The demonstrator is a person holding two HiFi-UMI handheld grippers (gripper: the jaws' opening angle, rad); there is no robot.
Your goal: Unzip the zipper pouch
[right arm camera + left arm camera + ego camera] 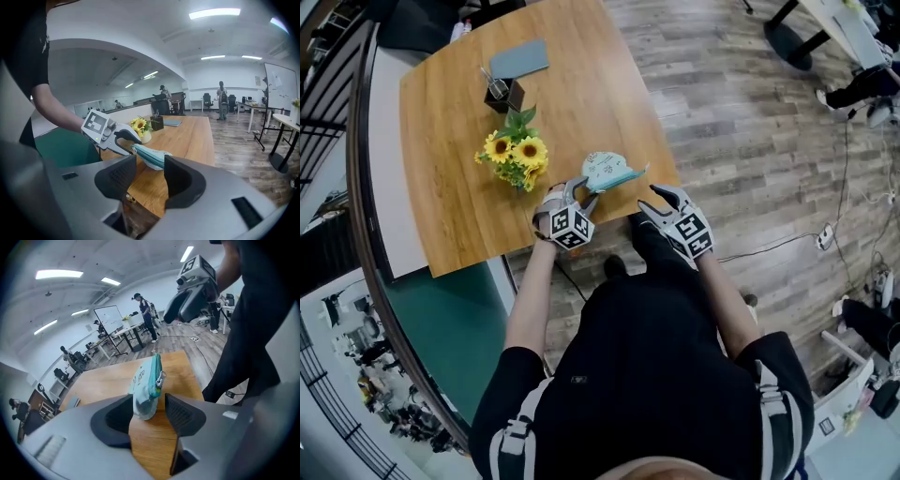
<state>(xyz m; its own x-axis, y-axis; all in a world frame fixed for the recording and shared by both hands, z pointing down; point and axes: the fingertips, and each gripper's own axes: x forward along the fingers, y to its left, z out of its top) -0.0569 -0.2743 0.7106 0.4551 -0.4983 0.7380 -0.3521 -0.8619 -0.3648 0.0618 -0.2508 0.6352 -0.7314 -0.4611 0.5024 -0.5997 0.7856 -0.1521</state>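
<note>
Zipper pouch (pixel 609 172) is teal and sits near the front edge of the wooden table (pixel 459 122), just beside a bunch of sunflowers (pixel 516 155). It's tipped up on its long edge, with the zipper line along the top. The silver zipper pull (pixel 161 379) hangs at the end nearest the left gripper (pixel 577 195).

In the left gripper view the jaws are spread fairly wide, with the near end of the pouch poking in between them. The pouch looks pressed against one jaw, and bare wood shows between it and the other, so it isn't clamped.

The right gripper (pixel 659 204) hangs off the table edge, apart from the pouch. Its jaws are also spread with nothing between them, and its own view just looks across at the pouch and the other gripper.

As for writing, there's dark print on the pouch's pale side, but it's too small to read. Each gripper has a cube with black-and-white square markers and no text.

Further back on the table are a dark pen holder (pixel 506 94) and a flat grey-blue pad (pixel 518 59).
</note>
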